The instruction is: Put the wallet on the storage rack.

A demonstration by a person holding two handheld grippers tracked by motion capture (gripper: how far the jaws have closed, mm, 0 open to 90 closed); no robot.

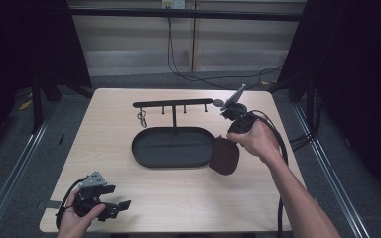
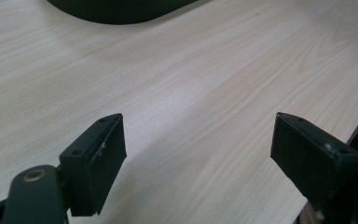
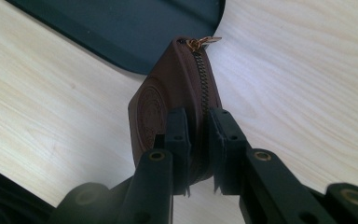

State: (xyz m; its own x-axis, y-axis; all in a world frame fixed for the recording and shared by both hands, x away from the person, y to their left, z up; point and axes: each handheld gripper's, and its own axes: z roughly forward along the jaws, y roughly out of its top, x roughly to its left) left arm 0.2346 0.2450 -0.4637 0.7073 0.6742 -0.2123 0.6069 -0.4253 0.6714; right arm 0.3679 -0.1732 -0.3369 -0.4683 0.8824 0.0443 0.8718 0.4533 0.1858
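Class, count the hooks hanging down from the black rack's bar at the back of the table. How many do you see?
4. On the rack, hooks hang left, centre-left, centre-right and right; the leftmost holds a key ring. The picture is small, so one may be missed.

Table (image 1: 178, 198): light wood-grain surface, smooth, low sheen, with fine pale streaks running along its length.
Tray (image 1: 173, 147): dark oval dish, matt black finish, smooth like coated metal; rack (image 1: 172, 104) behind it in the same matt black.
Pouch (image 3: 161, 100): brown leather-like skin, smooth and softly matt, with a round embossed stamp on one face; zip (image 3: 203, 77) of dark metal teeth with a brass-coloured puller.
Right gripper (image 3: 198, 140) and left gripper (image 2: 198, 158): matt black plastic jaws, slightly scuffed at the edges, brass-coloured inserts at the pivots
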